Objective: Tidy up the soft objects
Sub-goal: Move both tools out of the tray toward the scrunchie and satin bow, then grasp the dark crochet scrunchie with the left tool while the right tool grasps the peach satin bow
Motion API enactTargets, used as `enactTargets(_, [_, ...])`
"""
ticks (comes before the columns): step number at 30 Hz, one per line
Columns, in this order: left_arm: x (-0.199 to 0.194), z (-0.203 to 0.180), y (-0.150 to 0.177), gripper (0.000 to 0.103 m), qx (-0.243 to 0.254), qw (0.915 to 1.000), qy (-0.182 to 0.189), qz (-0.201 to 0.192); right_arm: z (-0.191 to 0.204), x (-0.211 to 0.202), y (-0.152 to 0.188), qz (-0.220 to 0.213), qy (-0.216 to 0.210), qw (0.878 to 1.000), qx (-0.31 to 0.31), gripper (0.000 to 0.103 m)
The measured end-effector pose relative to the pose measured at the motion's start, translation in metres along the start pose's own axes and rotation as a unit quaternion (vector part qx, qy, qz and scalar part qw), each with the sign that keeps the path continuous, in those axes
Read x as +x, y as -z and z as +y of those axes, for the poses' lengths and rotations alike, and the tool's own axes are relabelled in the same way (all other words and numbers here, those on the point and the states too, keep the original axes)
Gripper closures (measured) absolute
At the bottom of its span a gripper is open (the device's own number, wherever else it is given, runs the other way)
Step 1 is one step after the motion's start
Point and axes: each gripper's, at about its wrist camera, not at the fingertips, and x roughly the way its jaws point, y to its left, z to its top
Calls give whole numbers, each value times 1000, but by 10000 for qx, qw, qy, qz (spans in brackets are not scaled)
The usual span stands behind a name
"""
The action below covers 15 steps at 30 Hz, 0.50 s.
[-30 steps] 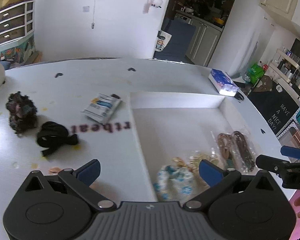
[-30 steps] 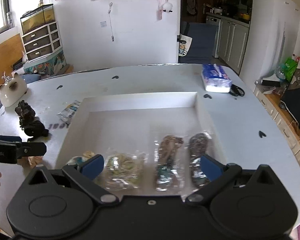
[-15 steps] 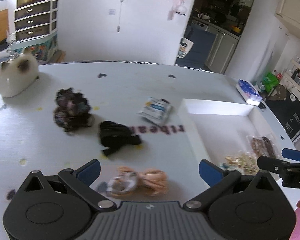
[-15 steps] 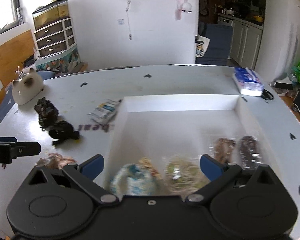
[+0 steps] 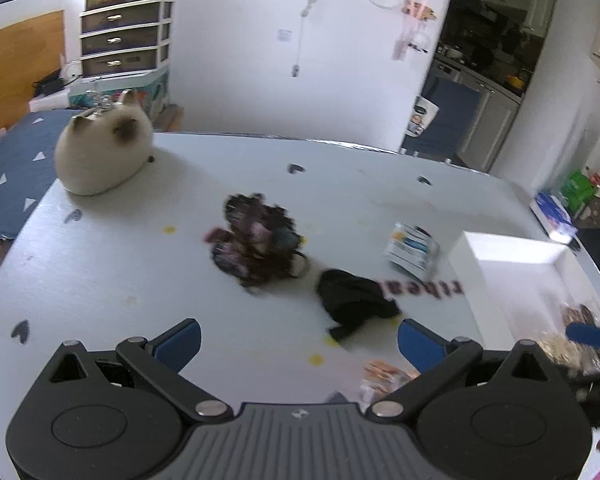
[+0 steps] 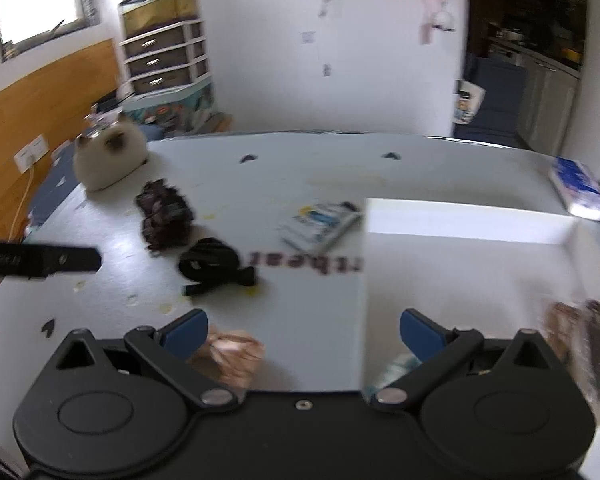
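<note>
Two tongs, both mine, both w/ nothing in them.

Left wrist view: my left tongs [image 5: 298,342] are wide apart and hang over the white table [image 5: 100,264]. Just past the tips lies a black soft thing [image 5: 354,302], a bit to the right. Farther off, nearer the middle, is a dark, many-color soft bundle [image 5: 258,246], blurry. Near my right tip peeks a peach soft thing in a clear bag [image 5: 382,376], partly hidden by the tongs. I think I point this way bc the loose stuff is on this side, so the black one looks like my next grab. A small blue and white packet [image 5: 412,250] lies by the white box [image 5: 512,246], far right. A cat-shaped thing [image 5: 102,154] sits far left, out of the way.

Right wrist view: my right tongs [image 6: 304,332] are also wide apart, blurry pic. They sit over the box's left wall [image 6: 362,300], I guess bc the box is where things go. Bagged soft things [image 6: 580,332] already lie inside it, near right. The peach bag [image 6: 230,354] is by my left tip, still on the table. The black thing [image 6: 216,266] and the dark bundle [image 6: 164,214] lie farther left. A blue tissue pack [image 6: 578,188] sits far right, beyond the box. My left tongs' finger [image 6: 40,260] pokes in at the left.
</note>
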Motion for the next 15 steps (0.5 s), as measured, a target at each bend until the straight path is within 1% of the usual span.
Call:
enactTargets(5, [11,20,-14,0,-172,9998,-82,-51,27,25,-4,249,-276,9987,-354,0])
enactTargets(9, [23,33,-26,0,-277,9995,-139,-66,43,47,-5,552,-515,9963,-405,0])
enactTargets(13, [34,37,-35,0,-291,9995,-134,-28,57,67,-6,754,-566,9944,-480,0])
enactTargets(15, [40,38,-38,0,-271,9995,-129,-9,63,76,-5,928,-567,9926,-549,0])
